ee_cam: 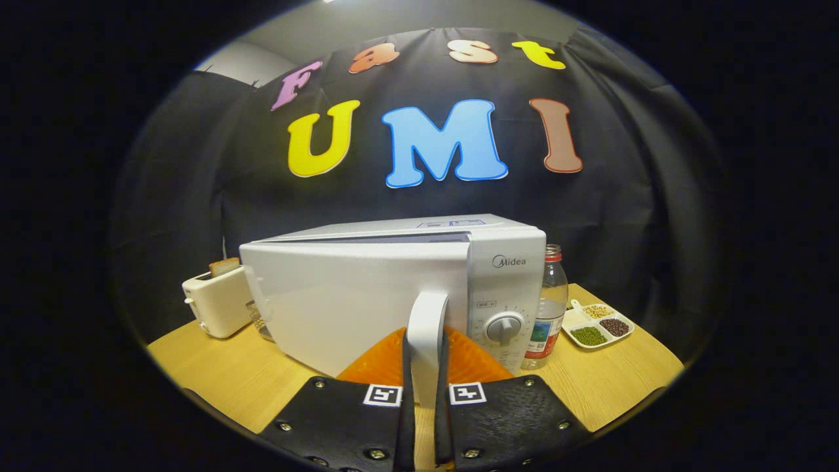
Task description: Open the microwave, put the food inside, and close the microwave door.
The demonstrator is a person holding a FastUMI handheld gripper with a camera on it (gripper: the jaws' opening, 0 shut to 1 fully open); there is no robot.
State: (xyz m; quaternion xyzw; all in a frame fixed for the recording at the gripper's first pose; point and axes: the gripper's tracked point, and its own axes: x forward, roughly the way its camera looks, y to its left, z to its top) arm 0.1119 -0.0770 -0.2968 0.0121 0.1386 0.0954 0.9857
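**Door handle in my grip, door just starting to open**

My gripper (pixel 425 393) is clamped on the microwave's door handle (pixel 427 328), both fingers pressing its sides. The microwave (pixel 367 288) sits on the counter (pixel 216 373), its door (pixel 347 308) slightly ajar. I judge this the opening step; next I should swing the handle outward along the door's arc. I can't pick out the food for certain.
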